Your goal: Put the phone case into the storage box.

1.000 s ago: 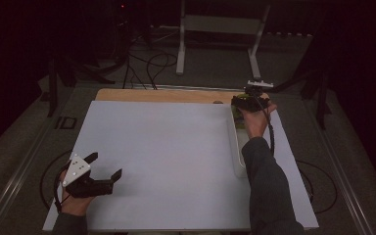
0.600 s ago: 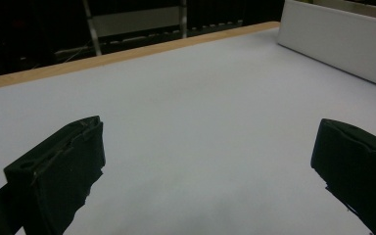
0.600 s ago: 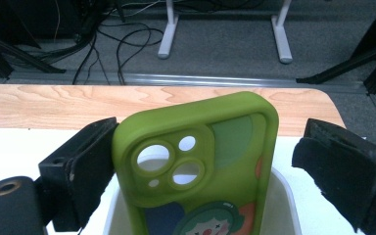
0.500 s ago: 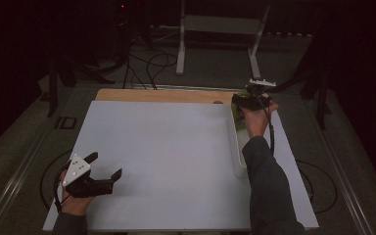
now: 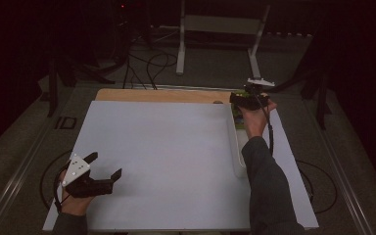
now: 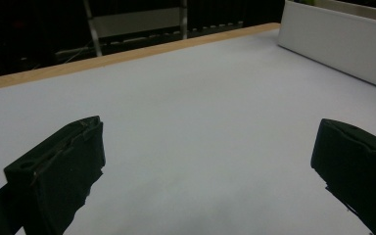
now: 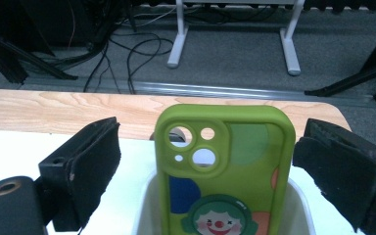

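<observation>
Two open grippers: right gripper brackets a green phone case upright in a white bin at the bench's far right, jaws wide. Left gripper idles, wide. Centre the case, then close evenly on its edges.

Green phone case with a clown face and coloured patches, in a white bin

Each black hand-held gripper carries a grey three-cornered plate and trailing cable; sleeves dark grey.
</observation>
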The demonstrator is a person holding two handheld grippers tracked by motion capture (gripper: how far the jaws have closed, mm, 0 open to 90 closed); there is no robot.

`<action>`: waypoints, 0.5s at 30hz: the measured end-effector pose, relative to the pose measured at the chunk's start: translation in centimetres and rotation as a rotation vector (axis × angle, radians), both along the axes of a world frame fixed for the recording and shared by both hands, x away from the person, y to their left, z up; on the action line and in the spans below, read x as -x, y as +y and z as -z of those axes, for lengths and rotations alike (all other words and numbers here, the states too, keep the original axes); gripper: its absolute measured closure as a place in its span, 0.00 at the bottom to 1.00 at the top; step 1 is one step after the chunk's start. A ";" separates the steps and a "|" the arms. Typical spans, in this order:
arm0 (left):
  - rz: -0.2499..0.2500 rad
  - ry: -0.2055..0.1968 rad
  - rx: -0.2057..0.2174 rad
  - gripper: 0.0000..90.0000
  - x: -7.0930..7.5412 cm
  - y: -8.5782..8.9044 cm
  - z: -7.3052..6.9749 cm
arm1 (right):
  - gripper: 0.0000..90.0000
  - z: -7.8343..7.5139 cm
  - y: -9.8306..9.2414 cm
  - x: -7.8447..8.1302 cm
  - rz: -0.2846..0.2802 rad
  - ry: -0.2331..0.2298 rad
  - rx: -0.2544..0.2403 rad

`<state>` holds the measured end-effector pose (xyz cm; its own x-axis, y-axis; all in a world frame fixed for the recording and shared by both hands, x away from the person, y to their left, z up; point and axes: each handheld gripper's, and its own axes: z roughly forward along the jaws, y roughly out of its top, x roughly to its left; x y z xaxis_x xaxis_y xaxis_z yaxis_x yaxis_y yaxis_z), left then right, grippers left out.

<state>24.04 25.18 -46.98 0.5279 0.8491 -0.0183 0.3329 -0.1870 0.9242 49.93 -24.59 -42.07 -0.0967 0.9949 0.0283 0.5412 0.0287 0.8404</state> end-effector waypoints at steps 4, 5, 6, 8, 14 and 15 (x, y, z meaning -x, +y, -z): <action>-0.001 -0.002 0.001 0.00 0.0 0.0 0.0 | 0.09 -0.2 0.3 0.3 -0.016 -0.007 0.000; -0.002 -0.002 0.002 0.00 0.0 0.0 0.0 | 0.09 -0.3 0.4 0.4 -0.021 -0.009 -0.003; -0.002 -0.002 0.002 0.00 0.0 0.0 0.0 | 0.09 -0.3 0.5 0.5 -0.026 -0.011 -0.005; -0.001 -0.002 0.003 0.00 0.0 0.0 0.0 | 0.09 -0.4 0.7 0.7 -0.035 -0.010 -0.011; -0.001 -0.002 0.001 0.00 0.1 0.0 -0.1 | 0.10 -0.3 1.2 1.4 -0.071 -0.003 -0.019; -0.001 -0.003 0.002 0.00 0.1 0.0 -0.1 | 0.10 -0.3 1.2 1.5 -0.076 0.000 -0.024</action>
<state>23.98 25.19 -46.92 0.5271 0.8496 -0.0183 0.3305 -0.1851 0.9255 48.39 -23.36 -41.77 -0.1716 0.9838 0.0516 0.5381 0.0497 0.8414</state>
